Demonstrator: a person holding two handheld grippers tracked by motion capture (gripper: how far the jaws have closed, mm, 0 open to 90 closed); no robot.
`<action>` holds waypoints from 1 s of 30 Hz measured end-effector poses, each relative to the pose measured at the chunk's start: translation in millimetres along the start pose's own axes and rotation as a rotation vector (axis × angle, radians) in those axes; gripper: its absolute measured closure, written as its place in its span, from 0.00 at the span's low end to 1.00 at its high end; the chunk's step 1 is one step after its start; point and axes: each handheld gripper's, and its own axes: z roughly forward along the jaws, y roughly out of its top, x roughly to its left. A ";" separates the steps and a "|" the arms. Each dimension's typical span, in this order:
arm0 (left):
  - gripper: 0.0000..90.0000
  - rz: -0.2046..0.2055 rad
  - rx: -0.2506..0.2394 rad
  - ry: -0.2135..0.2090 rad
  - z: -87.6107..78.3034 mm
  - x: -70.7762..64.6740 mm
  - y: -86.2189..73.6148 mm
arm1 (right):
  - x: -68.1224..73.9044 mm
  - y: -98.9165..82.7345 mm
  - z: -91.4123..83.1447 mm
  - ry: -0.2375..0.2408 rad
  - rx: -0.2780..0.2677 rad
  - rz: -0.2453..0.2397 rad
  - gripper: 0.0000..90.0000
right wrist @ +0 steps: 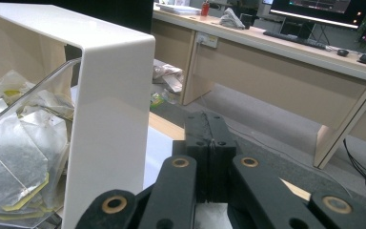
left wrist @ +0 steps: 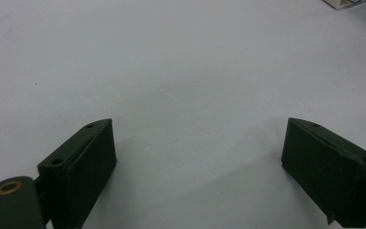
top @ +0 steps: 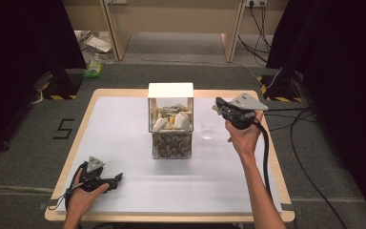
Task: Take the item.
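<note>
Noting positions: box point(top: 170, 91) at centre of tabletop point(top: 219, 191), white lid on top, clear walls. Teabags point(top: 171, 119) in the upper compartment, darker small items below, too small to identify. Clear cup point(top: 208, 129) just beside the box at its 3 o'clock.

Right gripper point(top: 219, 106) at 2 o'clock of the box, above the cup, tip aimed toward the lid edge. Jaws pressed together in the right gripper view point(right wrist: 208, 119), teabags point(right wrist: 14, 162) visible through the clear wall at 9 o'clock. Faint thread-like line along the seam between the jaws; cannot tell whether anything is pinched there.

Left gripper point(top: 118, 178) at 7 o'clock of the tabletop, low over the bare surface, jaws wide apart point(left wrist: 198, 129), nothing between them.

Risks, judged from this layout:
- Cup hard to see against the white surface; a drop at the wrong spot likely to tip or slide it toward 3 o'clock.
- Gripper body close to the lid corner; contact could shove the box, unsteadied by the far left gripper.
- Closed jaws unable to take a teabag; late opening near the clear wall could jam against it.
- If a tag or thread is held, thin grip prone to slipping before the cup.
</note>
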 end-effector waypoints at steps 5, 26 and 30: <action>0.11 0.000 0.000 0.000 0.0 0.0 0.0 | 4.4 -4.3 9.2 0.006 0.016 -0.001 1.00; 0.11 -0.001 -0.001 -0.001 0.0 0.1 0.0 | 6.5 -21.0 34.6 0.008 0.085 0.008 1.00; 0.11 -0.002 -0.003 -0.001 0.2 0.0 -0.1 | 4.5 -33.9 38.9 0.009 0.097 0.038 1.00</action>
